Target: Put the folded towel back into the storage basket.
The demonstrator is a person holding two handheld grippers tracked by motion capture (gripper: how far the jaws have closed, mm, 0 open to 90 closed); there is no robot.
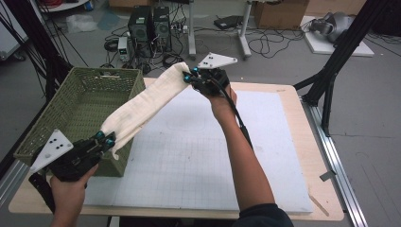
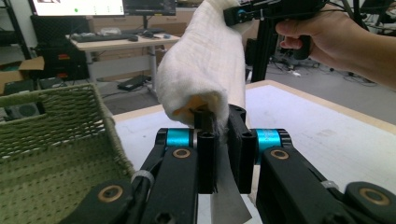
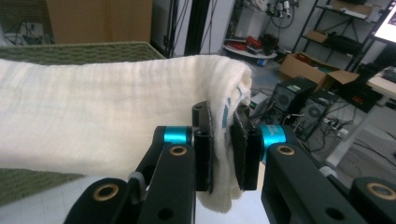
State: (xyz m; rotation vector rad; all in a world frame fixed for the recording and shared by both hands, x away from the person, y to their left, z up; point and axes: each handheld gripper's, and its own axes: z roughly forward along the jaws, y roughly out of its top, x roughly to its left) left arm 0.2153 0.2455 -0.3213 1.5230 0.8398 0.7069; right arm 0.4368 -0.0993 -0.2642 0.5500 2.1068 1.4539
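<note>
The cream cloth [image 1: 144, 101] hangs stretched in the air between the two grippers, and its long axis is what the coming move turns on: it runs on a slant from the worktop's [image 1: 198, 156] near-left corner up toward the middle of its far edge. The left gripper [image 1: 105, 139] pinches the near end, and that end lies over the near right corner of the green woven basket [image 1: 71, 113], which stands along the worktop's left edge. The right gripper [image 1: 191, 75] pinches the far end, raised high just past the basket's far right corner.

In the left gripper view, the jaws of the left gripper [image 2: 223, 140] stand nearly closed with a fold of cloth [image 2: 205, 70] clamped between them. In the right gripper view, the right gripper [image 3: 223, 144] is likewise closed on a bunched edge of the cloth [image 3: 116, 112]. Both ends are held firmly, as far as I can judge.

The basket's open inside lies to the left of the cloth's axis, so the left hand is the nearer one to it; the right end would have to swing left and down to bring the cloth over the opening.

The cloth's underside is hidden, so whether it is folded double or rolled I cannot tell. A small printed tag near the right jaws is too blurred to read.
</note>
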